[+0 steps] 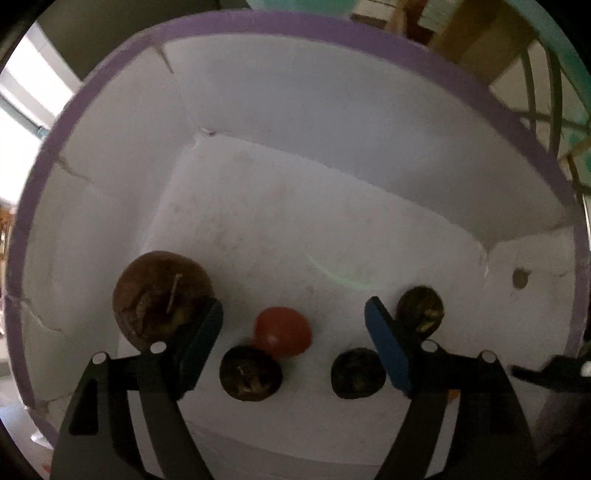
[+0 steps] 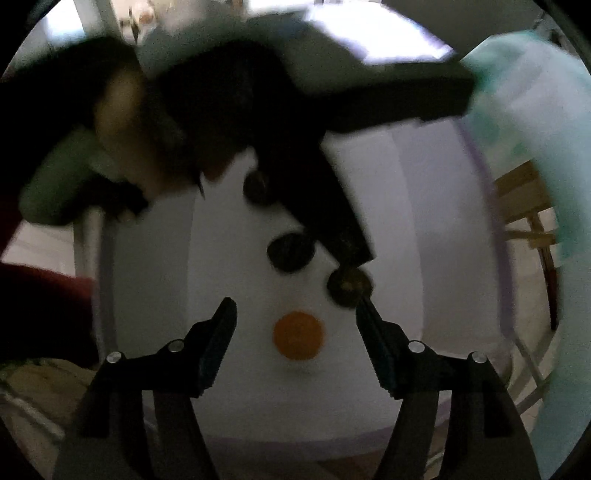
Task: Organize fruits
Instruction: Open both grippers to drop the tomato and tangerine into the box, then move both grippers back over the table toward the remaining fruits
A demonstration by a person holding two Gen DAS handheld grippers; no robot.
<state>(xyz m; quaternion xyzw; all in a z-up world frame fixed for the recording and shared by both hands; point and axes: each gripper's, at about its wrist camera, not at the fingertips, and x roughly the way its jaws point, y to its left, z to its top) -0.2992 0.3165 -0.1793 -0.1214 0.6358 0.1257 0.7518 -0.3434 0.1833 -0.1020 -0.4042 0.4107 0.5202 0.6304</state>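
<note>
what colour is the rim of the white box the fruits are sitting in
Purple. The rim of the white box shows best in the left wrist view, edging its walls.

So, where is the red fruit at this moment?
In the left wrist view, the red fruit lies on the white box floor, between the open left gripper fingers, touching a dark round fruit just below it.

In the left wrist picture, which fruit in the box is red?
The small round red fruit, between the open left gripper's fingers. The other fruits around it are dark brown.
</note>
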